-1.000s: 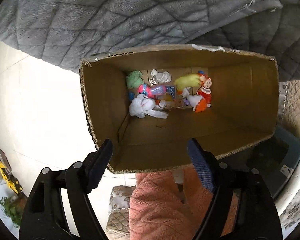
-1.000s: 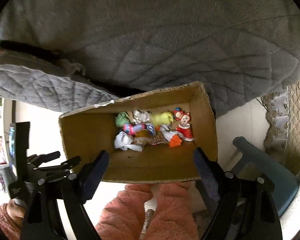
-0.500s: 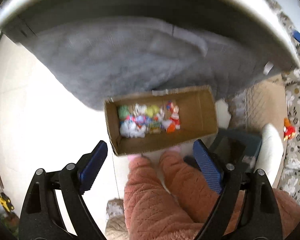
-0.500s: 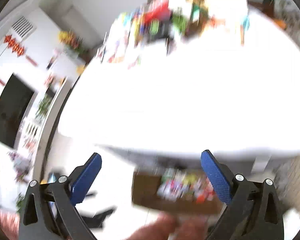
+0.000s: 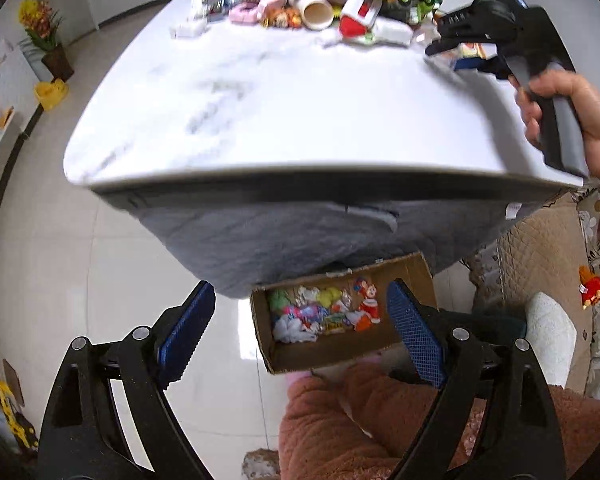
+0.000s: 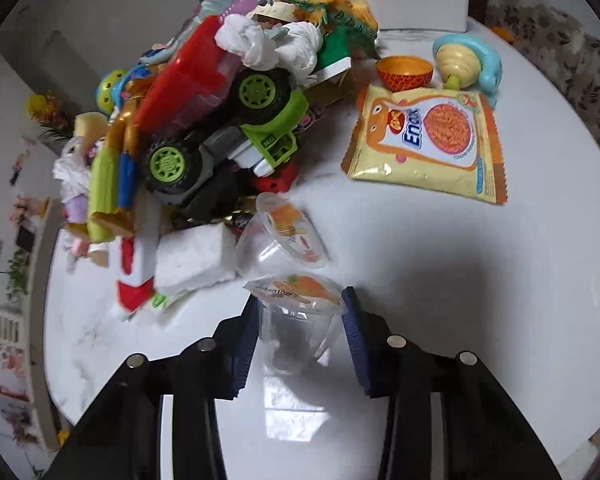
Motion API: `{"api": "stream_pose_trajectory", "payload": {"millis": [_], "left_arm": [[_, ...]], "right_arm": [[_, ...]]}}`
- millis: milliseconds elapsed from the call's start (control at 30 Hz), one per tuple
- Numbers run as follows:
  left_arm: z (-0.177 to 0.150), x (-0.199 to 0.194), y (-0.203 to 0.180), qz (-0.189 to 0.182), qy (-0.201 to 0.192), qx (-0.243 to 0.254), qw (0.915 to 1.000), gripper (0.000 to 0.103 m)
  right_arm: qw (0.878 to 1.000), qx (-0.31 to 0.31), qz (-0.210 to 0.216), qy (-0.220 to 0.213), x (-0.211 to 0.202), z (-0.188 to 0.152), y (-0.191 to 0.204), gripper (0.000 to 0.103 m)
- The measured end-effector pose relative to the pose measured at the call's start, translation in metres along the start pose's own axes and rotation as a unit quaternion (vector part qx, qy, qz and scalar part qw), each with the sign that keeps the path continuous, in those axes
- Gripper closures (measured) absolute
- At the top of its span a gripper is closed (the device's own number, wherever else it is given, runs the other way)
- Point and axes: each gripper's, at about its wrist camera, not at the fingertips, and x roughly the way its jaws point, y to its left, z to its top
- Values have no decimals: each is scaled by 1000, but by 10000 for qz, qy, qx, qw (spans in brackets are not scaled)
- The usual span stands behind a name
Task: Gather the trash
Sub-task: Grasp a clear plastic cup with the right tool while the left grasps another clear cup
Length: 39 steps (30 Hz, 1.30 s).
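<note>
My right gripper (image 6: 300,296) points down at the white marble table (image 6: 440,280). Its jaws are closing on a clear plastic cup (image 6: 296,332) with an orange printed lid, and both pads touch the cup's rim. A second such cup (image 6: 280,240) lies tipped just beyond it. A yellow snack packet (image 6: 424,140) lies to the far right, and crumpled white tissue (image 6: 268,46) sits on the toy pile. My left gripper (image 5: 300,286) hangs open and empty above the cardboard box (image 5: 332,350) on the floor, which holds wrappers, tissue and small toys. In the left wrist view a hand (image 5: 572,108) holds the right gripper (image 5: 434,46).
A pile of toys with a green-wheeled truck (image 6: 228,120) crowds the table's far side, beside a white tissue pack (image 6: 192,260). A grey quilted cover (image 5: 280,240) hangs under the table (image 5: 280,112) above the box. The person's pink-clad legs (image 5: 340,420) stand by the box, and a cushioned seat (image 5: 540,248) is at right.
Both grippers rose from just over the box to above the table. The right one swung over the tabletop and closed from wide open onto the clear cup. The left stayed open.
</note>
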Motion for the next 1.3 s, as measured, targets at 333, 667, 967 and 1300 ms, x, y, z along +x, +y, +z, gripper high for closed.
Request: {"api": "stream_pose_trajectory", "payload": {"millis": [333, 667, 967, 1300], "left_arm": [[111, 25, -72, -440, -321, 66, 9985, 18], [246, 101, -172, -175, -68, -1268, 9917, 18], [285, 145, -167, 157, 349, -2231, 9740, 21], [273, 132, -170, -52, 252, -1400, 9898, 54]], "right_arm": [[9970, 377, 264, -628, -115, -56, -82, 62], [9936, 708, 356, -803, -173, -114, -140, 62], [9959, 568, 360, -608, -177, -132, -160, 62], [9949, 610, 570, -569, -169, -120, -157, 62]]}}
